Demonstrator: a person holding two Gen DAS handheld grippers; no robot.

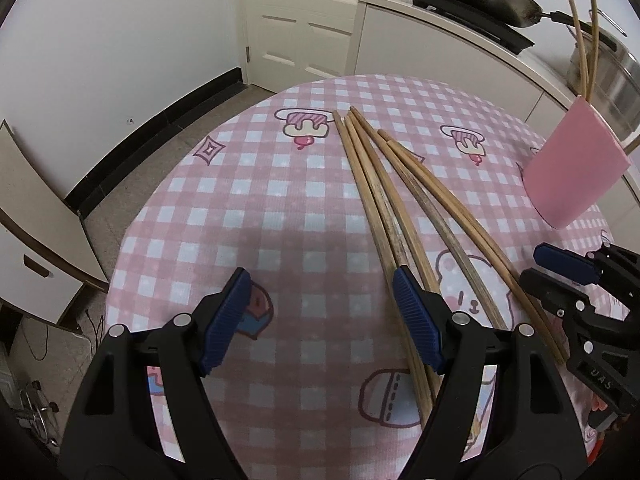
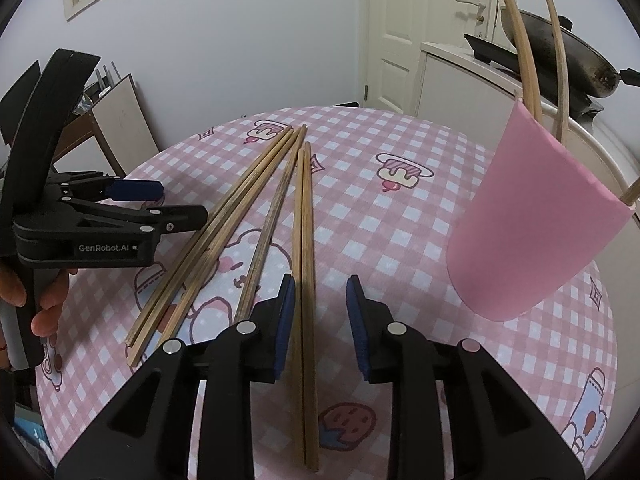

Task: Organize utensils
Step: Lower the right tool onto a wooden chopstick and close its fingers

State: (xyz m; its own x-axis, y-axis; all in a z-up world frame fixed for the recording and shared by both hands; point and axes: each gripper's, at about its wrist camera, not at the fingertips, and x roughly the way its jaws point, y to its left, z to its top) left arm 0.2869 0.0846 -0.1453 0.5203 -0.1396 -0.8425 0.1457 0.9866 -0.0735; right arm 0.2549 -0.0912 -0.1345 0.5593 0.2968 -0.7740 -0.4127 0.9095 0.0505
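Nearest, the right gripper (image 2: 320, 320) is seen narrowly parted around a pair of chopsticks (image 2: 305, 280) lying on the table (image 2: 360, 208), pads not pressing. The left gripper (image 1: 320, 320) is held wide and empty. The pick-up step is judged in hand; closing, lifting, then carrying toward the pink cup (image 2: 536, 224) at two o'clock is called for.

Only two readable bits: the left claw (image 2: 132, 204) has "GenRobot.AI" in pale letters on the side of its black body, and the right claw (image 1: 560, 272) shows small raised letters that look like "UAS" on its black frame.
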